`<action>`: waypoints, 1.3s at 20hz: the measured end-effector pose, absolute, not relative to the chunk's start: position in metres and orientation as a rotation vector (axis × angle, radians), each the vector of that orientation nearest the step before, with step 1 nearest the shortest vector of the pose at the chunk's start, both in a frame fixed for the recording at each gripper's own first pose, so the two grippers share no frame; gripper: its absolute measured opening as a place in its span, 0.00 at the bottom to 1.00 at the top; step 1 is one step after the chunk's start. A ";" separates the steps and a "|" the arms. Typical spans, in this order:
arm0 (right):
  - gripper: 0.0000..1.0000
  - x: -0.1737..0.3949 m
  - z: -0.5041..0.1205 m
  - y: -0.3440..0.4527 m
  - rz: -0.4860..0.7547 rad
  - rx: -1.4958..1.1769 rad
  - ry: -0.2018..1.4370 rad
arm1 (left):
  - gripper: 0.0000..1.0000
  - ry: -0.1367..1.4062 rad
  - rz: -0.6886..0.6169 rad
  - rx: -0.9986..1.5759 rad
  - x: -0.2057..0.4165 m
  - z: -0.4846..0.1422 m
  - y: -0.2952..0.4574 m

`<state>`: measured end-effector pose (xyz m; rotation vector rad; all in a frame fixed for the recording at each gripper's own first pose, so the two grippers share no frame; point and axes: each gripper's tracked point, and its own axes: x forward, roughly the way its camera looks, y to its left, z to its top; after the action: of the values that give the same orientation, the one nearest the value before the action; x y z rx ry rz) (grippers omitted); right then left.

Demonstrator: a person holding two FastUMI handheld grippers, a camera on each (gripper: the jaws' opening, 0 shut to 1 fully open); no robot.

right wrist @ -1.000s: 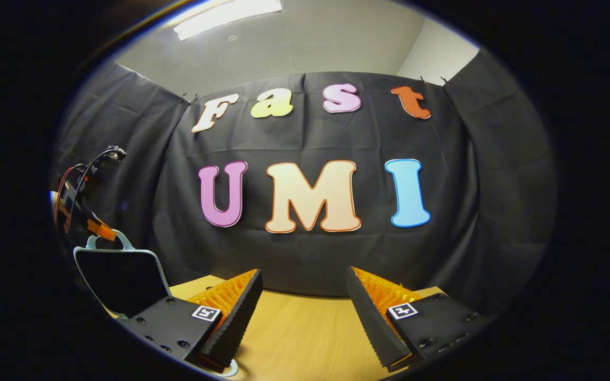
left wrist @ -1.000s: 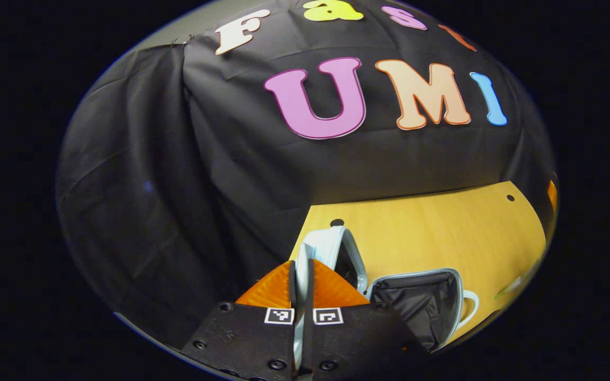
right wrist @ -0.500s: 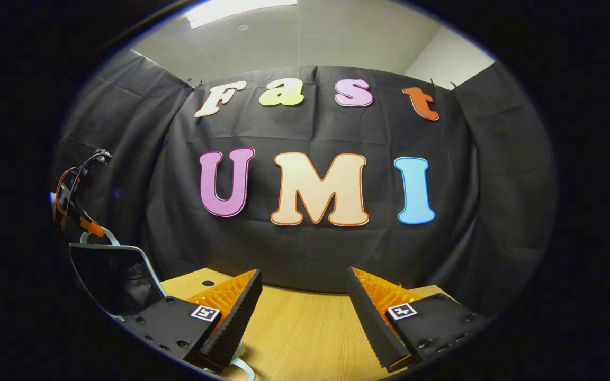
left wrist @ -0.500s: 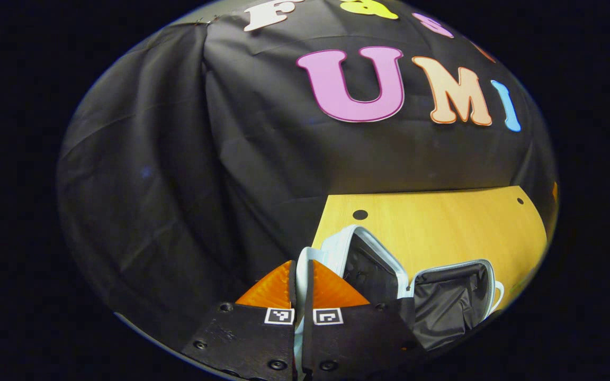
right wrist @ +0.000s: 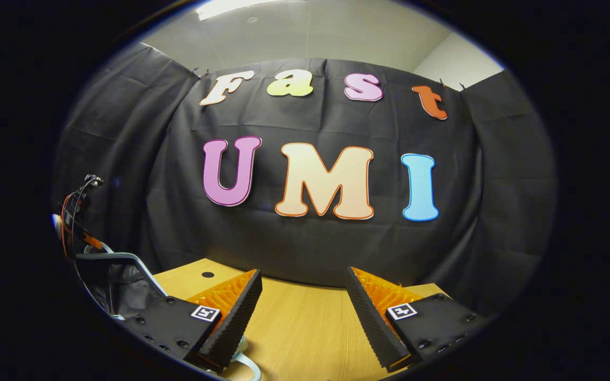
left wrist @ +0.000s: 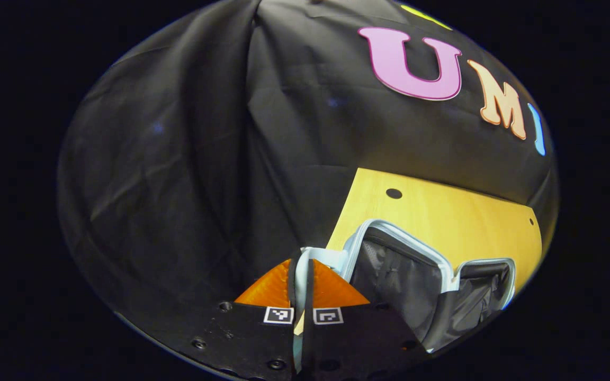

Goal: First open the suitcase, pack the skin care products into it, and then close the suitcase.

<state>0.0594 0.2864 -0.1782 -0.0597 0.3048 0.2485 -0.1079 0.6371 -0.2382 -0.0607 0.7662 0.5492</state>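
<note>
Suitcase: the small suitcase point(left wrist: 432, 275) lies on the table just right of and ahead of the left gripper's fingers, its black lining showing in both halves.
Lid: the lid point(left wrist: 389, 254), pale blue at the rim, has swung from near upright a second ago to lying well back; in the right gripper view the lid point(right wrist: 114, 275) sits low at the far left, lower than it stood before.
Left gripper: the left gripper point(left wrist: 301, 288) is pressed together on the pale blue handle point(left wrist: 322, 255) of the lid and has carried it outward and down.
Right gripper: the right gripper point(right wrist: 302, 312) hangs spread and empty over the bare table point(right wrist: 305, 338), well right of the case.
Meaning: opening looks all but done; the lid probably needs only to be laid flat and let go.
Next: packing is still to come, and the skin care products cannot be made out here.
</note>
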 end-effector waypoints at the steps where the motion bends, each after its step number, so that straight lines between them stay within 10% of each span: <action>1: 1.00 0.058 -0.181 0.288 0.252 -0.058 0.312 | 0.00 0.772 0.554 -0.070 -0.110 -0.248 0.642; 10: 0.98 0.053 -0.157 0.309 0.353 -0.032 0.261 | 0.22 0.625 0.645 -0.111 -0.118 -0.246 0.652; 16: 0.98 0.058 -0.121 0.259 0.330 -0.053 0.150 | 0.94 0.425 0.621 0.075 -0.102 -0.142 0.593; 26: 0.98 0.056 -0.073 0.142 0.249 -0.021 0.030 | 0.95 0.124 0.443 0.146 -0.040 -0.016 0.407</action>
<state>0.0565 0.1425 -0.0727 -0.0211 0.0305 0.2487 -0.0400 0.4069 -0.0165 0.1456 0.1242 0.4431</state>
